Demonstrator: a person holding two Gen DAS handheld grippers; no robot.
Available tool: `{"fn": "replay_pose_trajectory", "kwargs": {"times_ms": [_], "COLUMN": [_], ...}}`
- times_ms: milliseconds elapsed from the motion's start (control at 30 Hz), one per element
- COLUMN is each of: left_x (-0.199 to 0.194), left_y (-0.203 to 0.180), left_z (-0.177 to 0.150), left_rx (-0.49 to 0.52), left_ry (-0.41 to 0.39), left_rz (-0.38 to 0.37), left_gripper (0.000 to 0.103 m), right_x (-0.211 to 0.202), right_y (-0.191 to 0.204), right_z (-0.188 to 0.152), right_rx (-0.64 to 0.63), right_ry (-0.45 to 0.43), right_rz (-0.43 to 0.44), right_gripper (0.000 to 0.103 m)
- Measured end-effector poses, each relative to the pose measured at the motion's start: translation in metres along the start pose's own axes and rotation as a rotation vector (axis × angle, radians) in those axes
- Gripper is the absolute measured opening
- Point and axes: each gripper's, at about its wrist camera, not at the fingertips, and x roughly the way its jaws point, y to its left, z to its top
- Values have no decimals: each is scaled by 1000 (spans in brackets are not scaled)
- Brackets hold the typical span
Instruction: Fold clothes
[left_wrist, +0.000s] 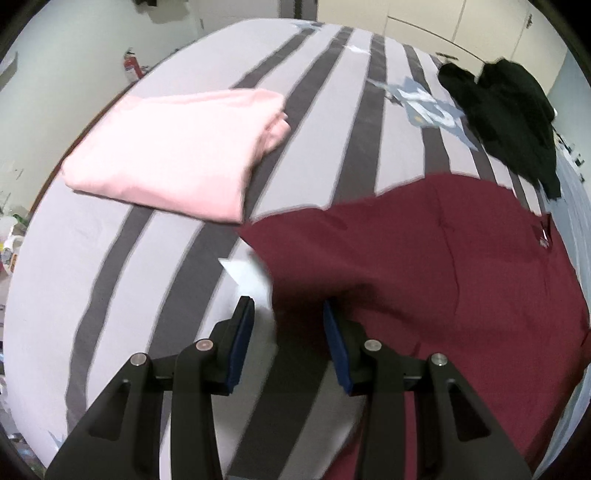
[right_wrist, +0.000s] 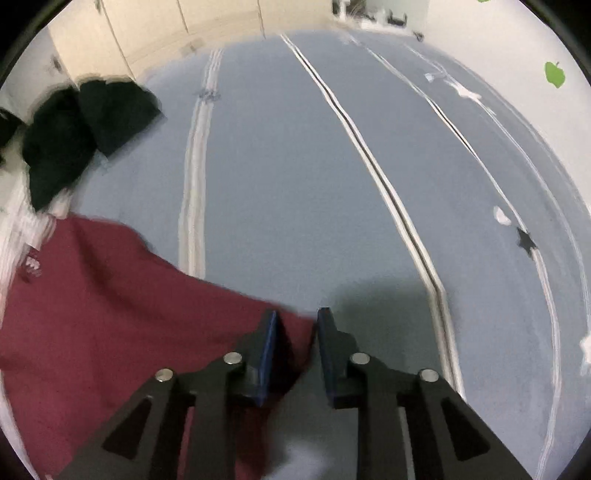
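A maroon garment (left_wrist: 436, 266) lies spread on the striped bed (left_wrist: 155, 266); it also shows in the right wrist view (right_wrist: 96, 306). My left gripper (left_wrist: 288, 306) is open, its jaws astride the garment's left edge, with cloth between them. My right gripper (right_wrist: 297, 317) is open a little less wide, with the garment's right corner between its jaws. A folded pink garment (left_wrist: 177, 151) lies at the far left. A black garment (left_wrist: 506, 107) lies crumpled at the far right, and it shows in the right wrist view (right_wrist: 85, 133) at the upper left.
The bed's blue-grey part with white stripes (right_wrist: 332, 184) stretches ahead of my right gripper. Cupboard doors (left_wrist: 461, 26) stand behind the bed. Clutter (left_wrist: 11, 236) lies on the floor beyond the bed's left edge.
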Motion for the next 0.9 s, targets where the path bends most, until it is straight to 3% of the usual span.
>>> {"fn": "replay_pose_trajectory", "kwargs": {"times_ms": [200,267,367,467,567,633,733,800,900], "left_x": [-10,-7,0,-12,-22,-7,33,64,90], "left_y": [18,20,13,4,6,-6,-24,-23,-27], "left_z": [20,25,31,41,57,66,70,69,60], "left_rx": [-39,-50,-24,-9,-66,5,132,106,133], "left_ry": [-72,-71,-64,-139,-193,-134,2,119,220], "left_rz": [-10,-33,-52,-69,-141,-146,-90,-86,-70], "left_gripper": [41,42,42,42,44,47,47,47,46], "right_x": [-17,-34,-47,-48,-40,-30,-18,-8,1], "right_y": [-17,-9,28,77,113,132,146,150,151], "right_z": [0,-10,-10,-6,-17,-17,-27,-31,-36], "right_rx": [128,92,22,-52,-97,-119,-119,-105,-93], "right_ry": [-103,-141,-172,-186,-169,-148,-120,-95,-71], "right_rz": [-86,-81,-18,40,81,91,81,70,47], "right_gripper": [21,21,30,30,30,30,30,30,30]}}
